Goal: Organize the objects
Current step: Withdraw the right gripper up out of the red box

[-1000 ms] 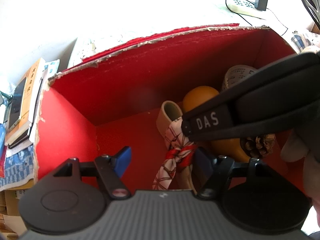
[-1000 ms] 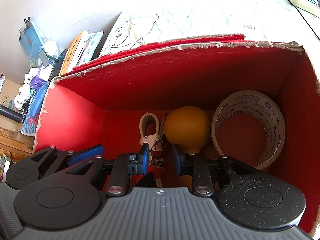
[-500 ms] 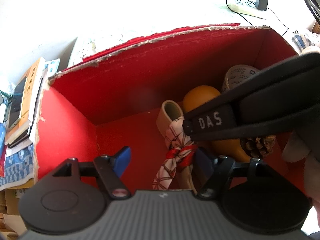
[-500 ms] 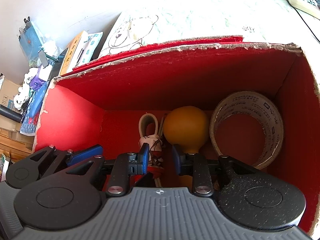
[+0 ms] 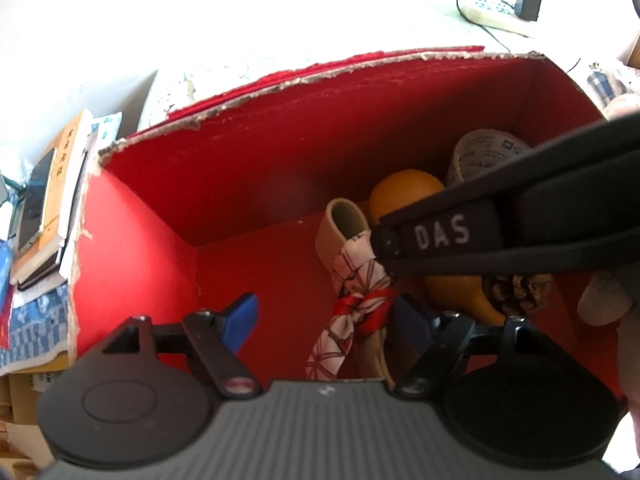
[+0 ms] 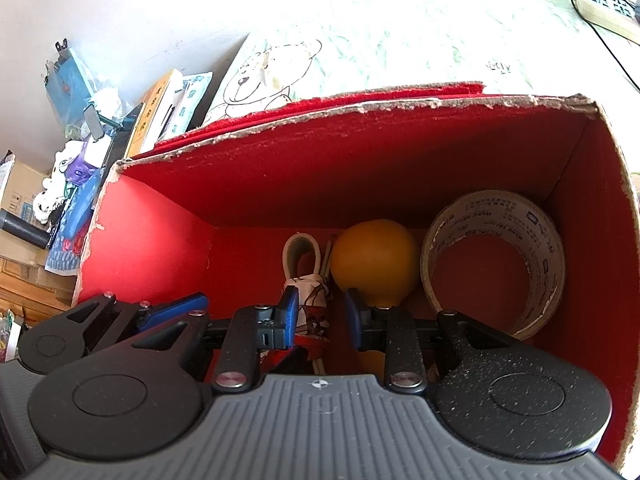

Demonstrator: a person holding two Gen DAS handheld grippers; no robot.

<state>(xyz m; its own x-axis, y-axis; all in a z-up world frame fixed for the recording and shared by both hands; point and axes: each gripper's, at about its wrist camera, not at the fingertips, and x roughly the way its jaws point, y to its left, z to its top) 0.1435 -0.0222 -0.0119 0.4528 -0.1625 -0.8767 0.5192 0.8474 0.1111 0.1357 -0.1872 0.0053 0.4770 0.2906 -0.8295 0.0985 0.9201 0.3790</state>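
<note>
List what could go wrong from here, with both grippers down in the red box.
The right gripper straddles the ribbon-tied cloth bundle; lifting may drag it against the orange gourd and roll that.
The left gripper, jaws just opening with the same bundle between them, crowds the right one; they may collide.
The tape roll stands on edge and may topple if nudged.

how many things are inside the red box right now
4 visible: a tape roll against the right wall of the box, an orange gourd left of it, a cloth-tied bundle left of that, and a pinecone near the gourd's base. More may hide under the grippers.
</note>
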